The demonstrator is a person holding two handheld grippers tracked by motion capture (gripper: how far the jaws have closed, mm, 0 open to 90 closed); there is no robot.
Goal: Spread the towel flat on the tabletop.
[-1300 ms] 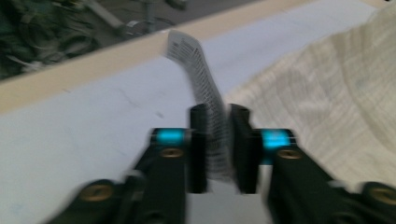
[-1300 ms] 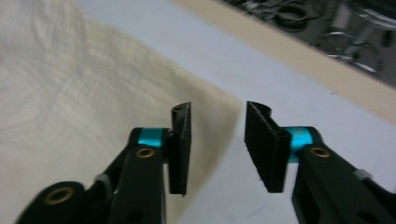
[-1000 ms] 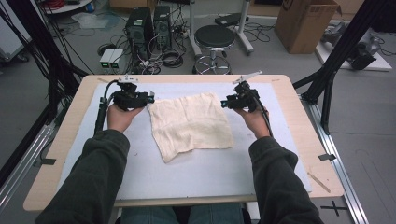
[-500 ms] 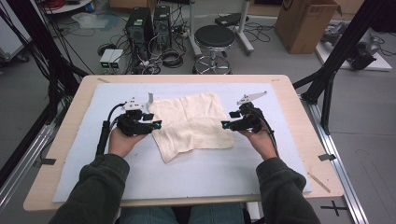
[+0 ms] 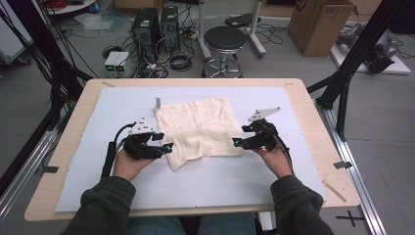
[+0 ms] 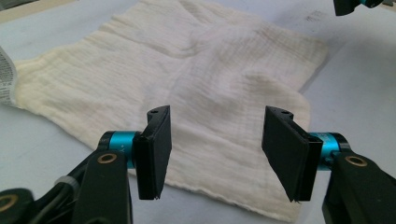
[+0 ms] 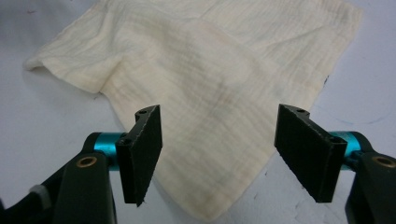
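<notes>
Both hands now at near corners of cloth [image 5: 200, 128], down from far edge a second ago. Left hand-held gripper [image 5: 167, 147] jaws apart, just opening; right hand-held gripper [image 5: 237, 142] apart too, nothing clamped. Cloth flat mid-counter [image 5: 303, 93], folded once. Likely next: grab near corners, second fold.

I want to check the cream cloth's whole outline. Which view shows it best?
The high view: the cream woven cloth lies whole on the pale blue mat. The left gripper view cuts off its near edge; the right gripper view crops its far part.
</notes>
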